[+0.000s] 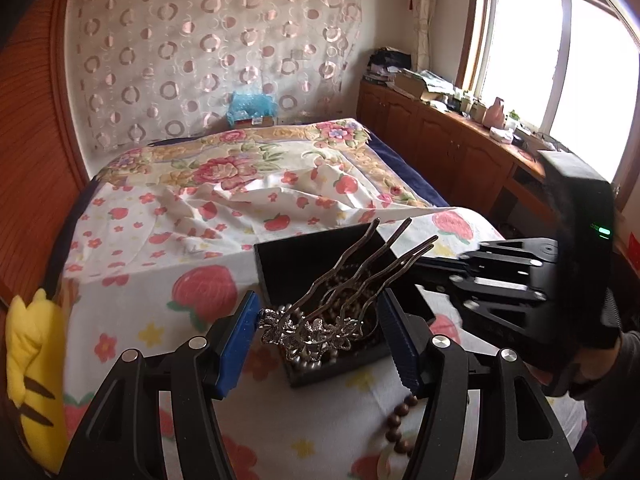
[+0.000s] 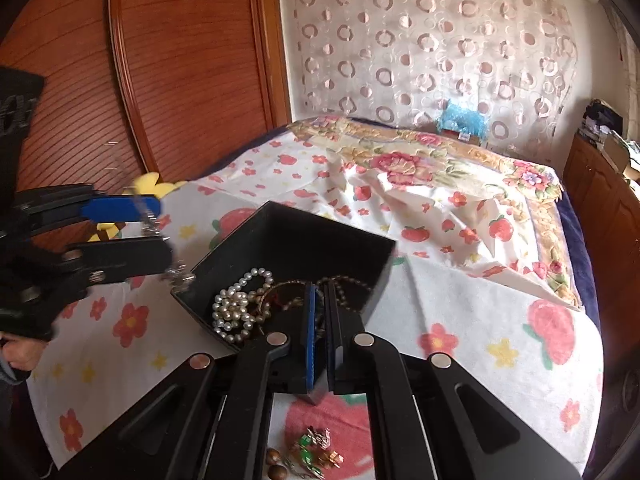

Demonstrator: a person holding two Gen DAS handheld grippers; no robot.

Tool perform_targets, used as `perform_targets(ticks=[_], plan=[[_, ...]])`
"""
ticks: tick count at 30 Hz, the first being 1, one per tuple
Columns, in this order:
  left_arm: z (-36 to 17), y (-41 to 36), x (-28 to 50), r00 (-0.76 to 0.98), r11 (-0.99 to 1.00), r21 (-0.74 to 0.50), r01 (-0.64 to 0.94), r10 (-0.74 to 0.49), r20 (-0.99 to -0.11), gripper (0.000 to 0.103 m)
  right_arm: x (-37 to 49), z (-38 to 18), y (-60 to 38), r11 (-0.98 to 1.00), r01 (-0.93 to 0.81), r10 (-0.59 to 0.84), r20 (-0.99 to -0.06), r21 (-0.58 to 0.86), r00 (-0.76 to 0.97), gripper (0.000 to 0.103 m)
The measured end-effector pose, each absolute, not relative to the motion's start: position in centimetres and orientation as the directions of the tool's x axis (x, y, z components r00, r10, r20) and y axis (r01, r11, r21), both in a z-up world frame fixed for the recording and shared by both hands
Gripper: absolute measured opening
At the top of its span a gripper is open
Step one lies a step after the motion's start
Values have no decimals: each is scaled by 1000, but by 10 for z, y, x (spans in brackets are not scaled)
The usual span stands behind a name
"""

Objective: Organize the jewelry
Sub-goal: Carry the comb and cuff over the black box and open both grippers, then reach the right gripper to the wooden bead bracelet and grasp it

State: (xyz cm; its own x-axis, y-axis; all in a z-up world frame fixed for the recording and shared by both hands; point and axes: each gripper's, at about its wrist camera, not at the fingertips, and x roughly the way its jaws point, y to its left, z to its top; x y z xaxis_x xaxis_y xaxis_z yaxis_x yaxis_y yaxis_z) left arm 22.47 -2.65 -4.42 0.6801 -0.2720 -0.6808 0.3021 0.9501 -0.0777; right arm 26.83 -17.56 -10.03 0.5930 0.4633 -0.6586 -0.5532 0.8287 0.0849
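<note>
A black open box (image 1: 304,256) sits on the bed and shows in the right wrist view (image 2: 280,236) with a pearl bracelet (image 2: 236,308) and other beads inside. My left gripper (image 1: 316,340) holds a silver hair comb (image 1: 320,320) by its flowered head between the blue pads, prongs pointing away over the box. In the right wrist view the left gripper (image 2: 156,236) is at the box's left corner. My right gripper (image 2: 320,332) is shut and empty, fingertips over the box's near edge. Brown beads (image 1: 400,420) lie on the sheet near me.
A small green and gold trinket (image 2: 316,452) and wooden beads (image 2: 276,460) lie on the strawberry-print sheet (image 2: 460,292) below my right gripper. A yellow plush toy (image 1: 32,376) lies at the bed's left edge. A wooden wardrobe (image 2: 160,60) stands left, cabinets (image 1: 440,140) right.
</note>
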Motion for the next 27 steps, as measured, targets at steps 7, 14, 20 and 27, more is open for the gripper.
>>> perform_targets(ticks=[7,14,20,27], plan=[[-61,-55,258,629,947,-17,322,-227,-743,59,250,-97,-214,846,-524,456,-641,96,618,6],[-77,-67,278,607,953,12,301,-182,-773,60,233,-100,-242,854,-506,462,-629,124,625,6],[-69,-65,279,633,959,6,283,-182,-753,69,220,-104,-244,847,-518,469,-630,121,619,6],[-58,-49,249,672,962,-24,274,-209,-711,70,199,-114,-229,820,-556,500,-642,135,581,6]])
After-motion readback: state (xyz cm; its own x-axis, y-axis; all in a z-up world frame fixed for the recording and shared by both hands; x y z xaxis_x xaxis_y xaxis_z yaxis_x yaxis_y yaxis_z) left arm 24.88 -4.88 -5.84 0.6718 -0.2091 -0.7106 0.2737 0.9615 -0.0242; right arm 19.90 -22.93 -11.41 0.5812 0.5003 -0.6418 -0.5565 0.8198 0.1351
